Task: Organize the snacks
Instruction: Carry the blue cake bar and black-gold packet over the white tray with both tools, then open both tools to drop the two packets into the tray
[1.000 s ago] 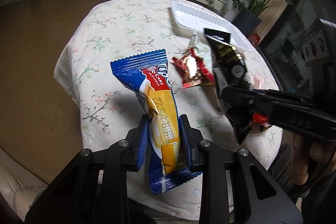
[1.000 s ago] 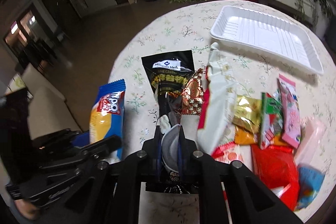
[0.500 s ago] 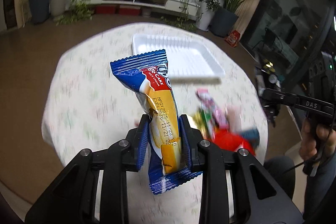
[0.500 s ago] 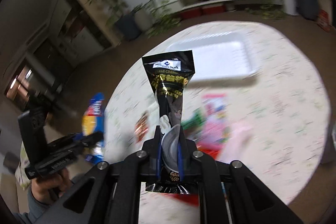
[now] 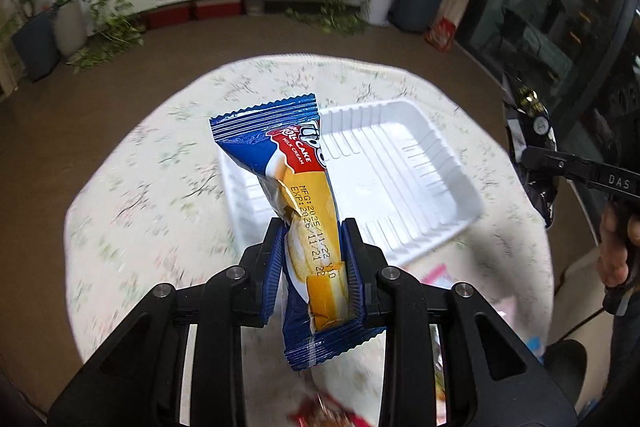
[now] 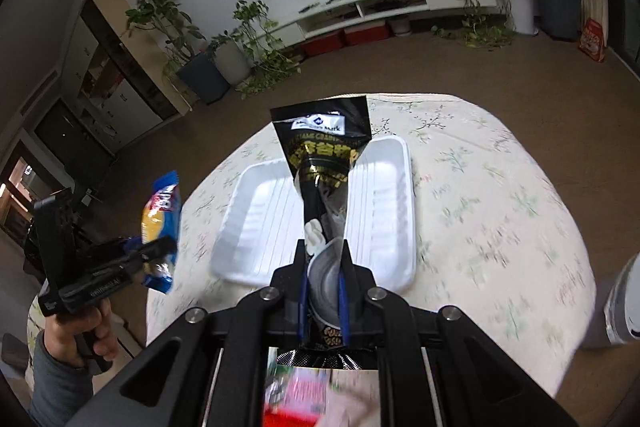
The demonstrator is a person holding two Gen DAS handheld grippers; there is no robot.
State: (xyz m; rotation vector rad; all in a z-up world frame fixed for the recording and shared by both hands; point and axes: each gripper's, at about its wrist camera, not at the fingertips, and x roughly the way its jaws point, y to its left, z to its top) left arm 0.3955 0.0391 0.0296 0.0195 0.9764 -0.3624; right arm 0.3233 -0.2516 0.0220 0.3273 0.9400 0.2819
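My left gripper [image 5: 313,263] is shut on a blue and yellow roll cake packet [image 5: 292,195] and holds it upright in the air over the near left part of the white tray [image 5: 400,187]. My right gripper [image 6: 324,283] is shut on a black snack packet [image 6: 324,163] and holds it above the middle of the same tray [image 6: 260,219]. The left gripper with the roll cake packet [image 6: 160,215] shows at the left of the right wrist view. The right gripper [image 5: 568,167] shows at the right edge of the left wrist view.
The tray lies on a round table with a floral cloth [image 6: 480,195]. A blurred pile of loose snacks [image 6: 316,399] lies at the near edge under the grippers. A white cylinder [image 6: 624,303] stands at the right. Plants and a low TV shelf line the far wall.
Both grippers have lifted their packets off the snack pile and moved forward over the white tray. The tray now lies directly below them, and the snack pile has dropped to the bottom edge.
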